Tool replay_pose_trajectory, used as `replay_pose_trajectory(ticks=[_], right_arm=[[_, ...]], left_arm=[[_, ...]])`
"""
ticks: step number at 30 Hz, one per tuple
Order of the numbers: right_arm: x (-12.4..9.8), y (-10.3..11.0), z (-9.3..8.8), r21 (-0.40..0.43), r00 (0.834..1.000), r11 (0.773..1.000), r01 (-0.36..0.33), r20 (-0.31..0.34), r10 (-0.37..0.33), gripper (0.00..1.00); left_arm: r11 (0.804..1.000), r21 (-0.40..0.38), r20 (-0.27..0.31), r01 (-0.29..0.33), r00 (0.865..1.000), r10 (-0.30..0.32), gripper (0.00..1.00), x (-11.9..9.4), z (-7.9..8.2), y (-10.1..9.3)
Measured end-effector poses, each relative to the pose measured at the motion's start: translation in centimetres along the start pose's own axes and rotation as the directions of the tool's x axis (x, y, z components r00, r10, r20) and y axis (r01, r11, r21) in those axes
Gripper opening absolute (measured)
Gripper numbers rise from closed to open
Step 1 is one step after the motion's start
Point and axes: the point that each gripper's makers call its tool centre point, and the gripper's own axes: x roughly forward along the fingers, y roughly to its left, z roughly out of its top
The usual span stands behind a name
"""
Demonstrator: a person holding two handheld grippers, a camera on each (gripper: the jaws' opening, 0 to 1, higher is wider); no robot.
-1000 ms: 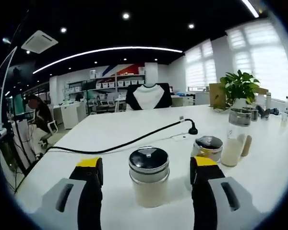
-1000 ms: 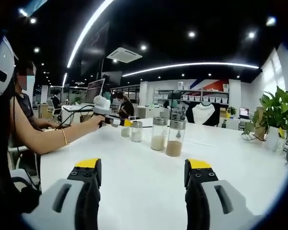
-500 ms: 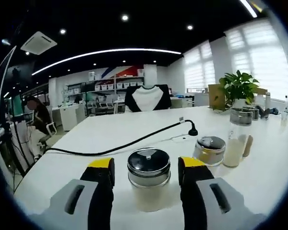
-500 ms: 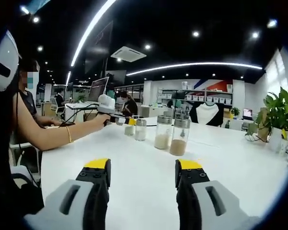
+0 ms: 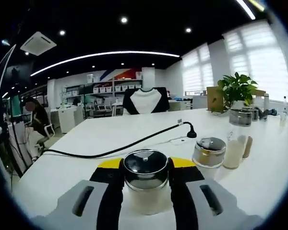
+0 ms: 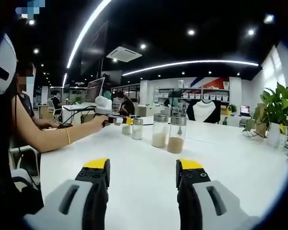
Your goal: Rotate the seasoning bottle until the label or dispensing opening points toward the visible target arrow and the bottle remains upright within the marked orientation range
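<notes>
Left gripper (image 5: 146, 179) pinching bottle (image 5: 146, 184) on bench (image 5: 110, 139), near jar (image 5: 209, 152). Right gripper (image 6: 142, 173) spread, empty. Risk: off-centre squeeze tips bottle during twist; no arrow seen, overshoot likely.

Both grippers have grey moulded bodies, each with a dark slot. Their black jaws carry yellow tips. A gold bracelet (image 6: 65, 136) circles the person's wrist.

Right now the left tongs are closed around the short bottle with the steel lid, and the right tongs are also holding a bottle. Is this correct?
Not quite. The left tongs do grip the short bottle, but the right gripper view shows the right tongs open and empty above the white table.
</notes>
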Motion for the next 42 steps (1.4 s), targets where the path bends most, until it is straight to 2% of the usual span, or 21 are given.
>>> replay_pose_trajectory(ticks=[4,6,8,11,13,15,17,20,42], right_arm=[[0.1,0.1,0.0,0.001,1.0,1.0,-0.005,-0.003,0.005,0.55],[0.0,-0.4,0.0,0.037,1.0,0.999,0.03,-0.004,-0.03,0.6],[0.0,-0.7,0.2,0.046,0.999,0.998,0.032,0.012,-0.033,0.65],[-0.4,-1.1,0.6,0.048,0.998,0.997,0.054,0.029,-0.055,0.66],[-0.4,-1.5,0.8,0.048,0.997,0.996,0.073,0.033,-0.075,0.74],[-0.5,-1.9,0.7,0.052,0.995,0.994,0.093,0.022,-0.094,0.91],[-0.6,-2.3,0.4,0.065,0.993,0.991,0.113,0.01,-0.114,0.98],[-0.7,-2.3,0.4,0.057,0.994,0.993,0.106,0.013,-0.107,0.95],[-1.5,-1.7,1.2,0.034,0.996,0.995,0.092,0.011,-0.092,0.95]], left_arm=[[1.0,0.005,0.006,0.004,1.0,-0.004,0.38,0.0,0.0,-0.1],[1.0,0.007,0.012,0.0,1.0,0.0,0.38,-0.1,0.0,-0.1],[0.999,0.008,0.025,-0.035,0.999,0.035,0.37,-0.2,0.0,0.3],[1.0,0.008,0.035,-0.029,0.999,0.029,0.37,-0.2,0.1,0.3],[0.999,0.01,0.039,-0.034,0.999,0.034,0.37,-0.3,0.2,0.4],[0.999,0.021,0.038,-0.04,0.999,0.039,0.37,-0.4,0.3,0.5],[0.999,0.022,0.044,-0.044,0.998,0.043,0.37,-0.6,0.6,0.7],[0.999,0.011,0.062,-0.042,0.997,0.042,0.37,-0.8,1.0,0.8],[0.999,0.005,0.09,-0.046,0.995,0.045,0.37,-1.7,2.3,1.1]])
